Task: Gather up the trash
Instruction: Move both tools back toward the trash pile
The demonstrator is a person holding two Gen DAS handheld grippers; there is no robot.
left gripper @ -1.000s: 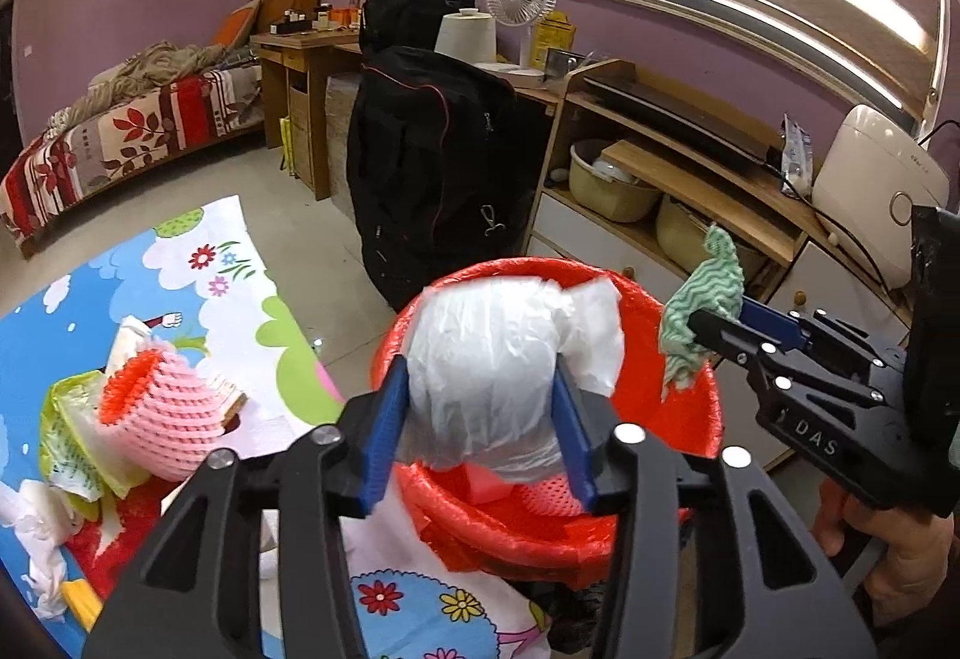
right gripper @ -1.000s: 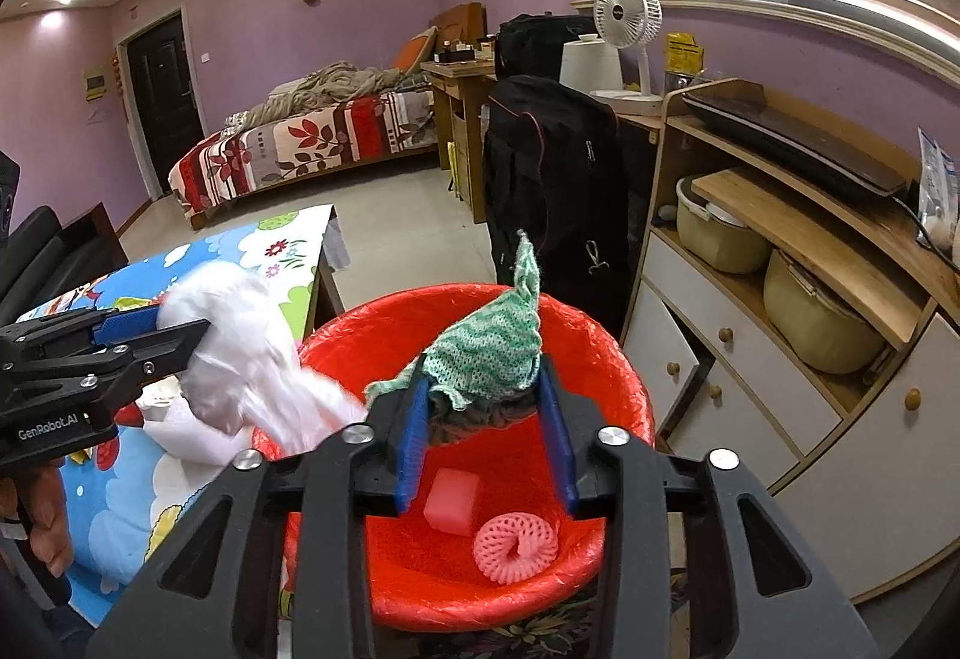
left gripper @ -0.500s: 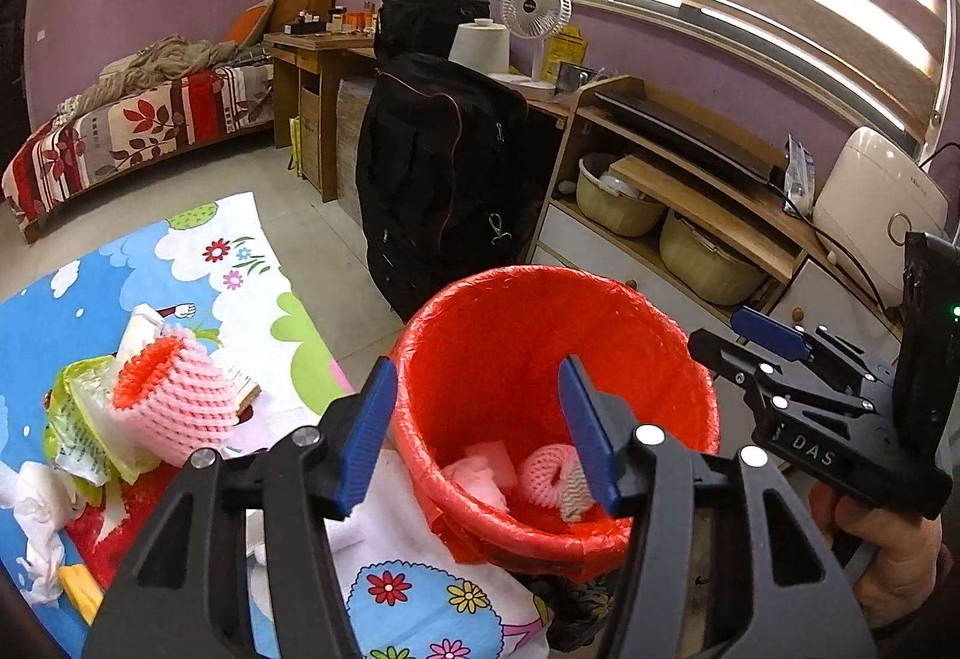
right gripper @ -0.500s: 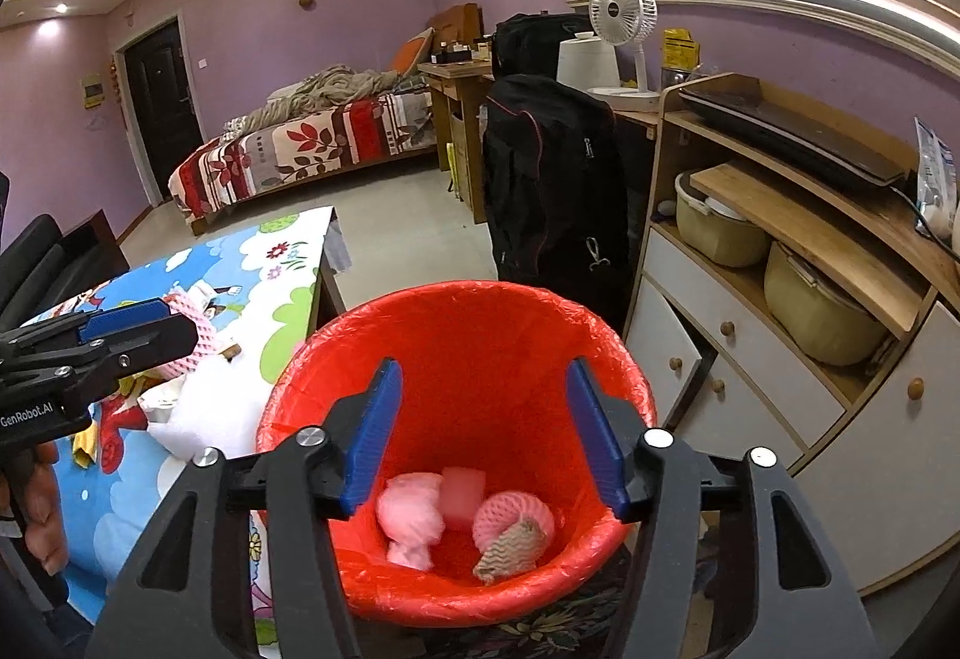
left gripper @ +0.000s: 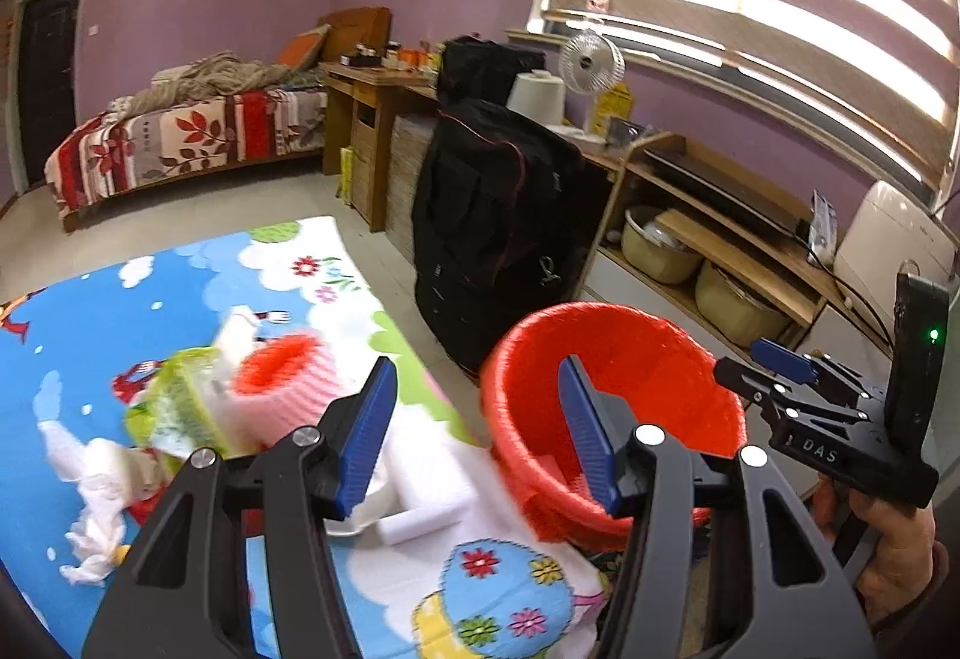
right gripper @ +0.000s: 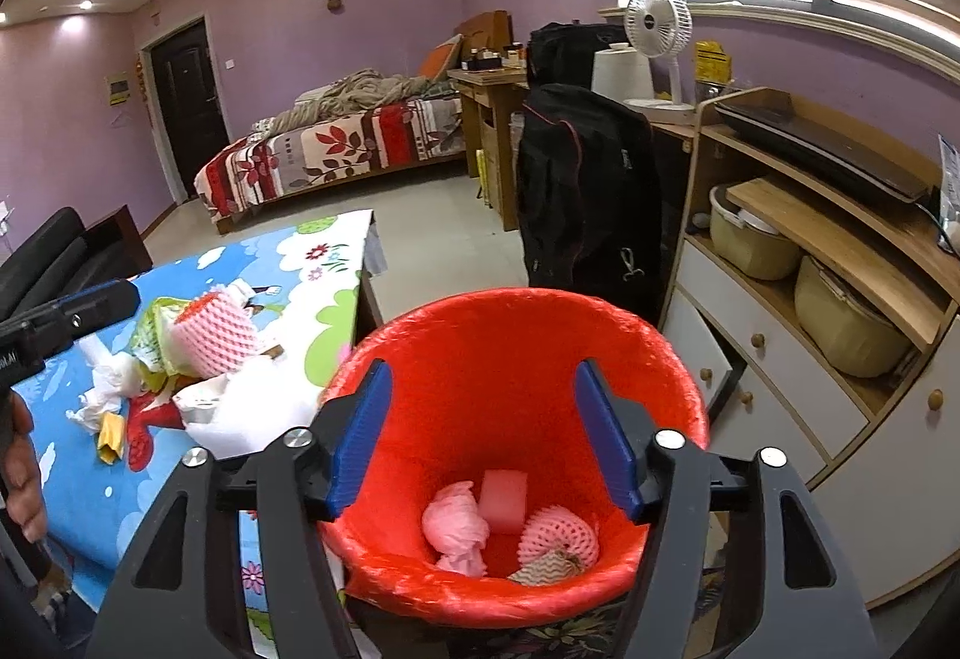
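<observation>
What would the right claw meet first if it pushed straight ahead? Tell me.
Probably the inside of the red bin: the right claw, empty and opening, points down into it, toward the pink trash at the bottom. Depth is unclear.

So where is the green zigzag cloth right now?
In the right wrist view, the green zigzag cloth lies at the bottom of the red bin, against the pink foam net.

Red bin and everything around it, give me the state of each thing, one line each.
Red bin: upright beside the table, trash in the bottom.
Pink foam net: inside the bin.
Green cloth: crumpled inside the bin.
Pink foam sleeve: on the table, not yet collected.
White tissue: crumpled on the table.
Left gripper: open, empty.
Right gripper: jaws opening, nothing between them.
Fan: standing on the shelf.
</observation>
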